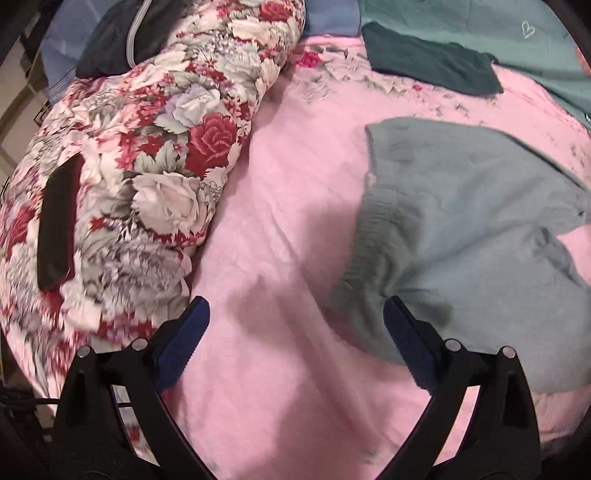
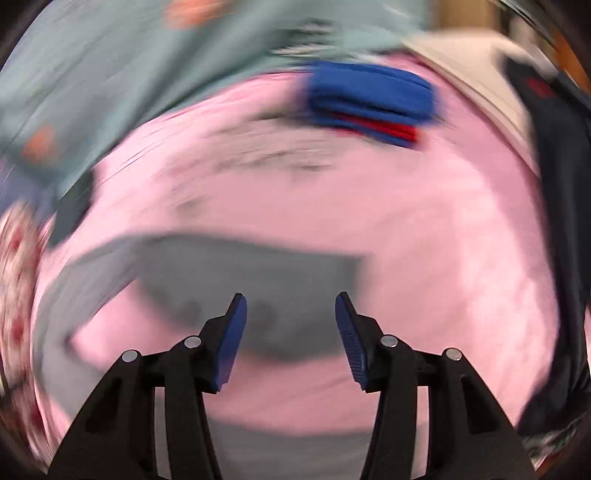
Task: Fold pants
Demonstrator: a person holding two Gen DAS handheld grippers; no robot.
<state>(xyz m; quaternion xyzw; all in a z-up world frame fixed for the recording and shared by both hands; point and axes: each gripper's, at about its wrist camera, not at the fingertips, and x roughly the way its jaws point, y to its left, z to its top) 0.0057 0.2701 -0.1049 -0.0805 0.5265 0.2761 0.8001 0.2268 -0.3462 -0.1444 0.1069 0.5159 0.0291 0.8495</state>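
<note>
The grey-blue pants [image 1: 465, 236] lie spread on the pink bed sheet [image 1: 280, 206], waistband toward the left, in the right half of the left wrist view. My left gripper [image 1: 295, 306] is open and empty above the sheet, its right finger over the waistband edge. In the blurred right wrist view the pants [image 2: 258, 280] lie just ahead of my right gripper [image 2: 291, 306], which is open and empty above them.
A floral quilt [image 1: 140, 177] with a black phone [image 1: 57, 229] on it lies left. A folded dark green garment [image 1: 432, 62] and teal bedding [image 1: 480, 26] lie behind. A folded blue and red garment [image 2: 373, 99] lies far right, a dark garment [image 2: 557, 221] at the right edge.
</note>
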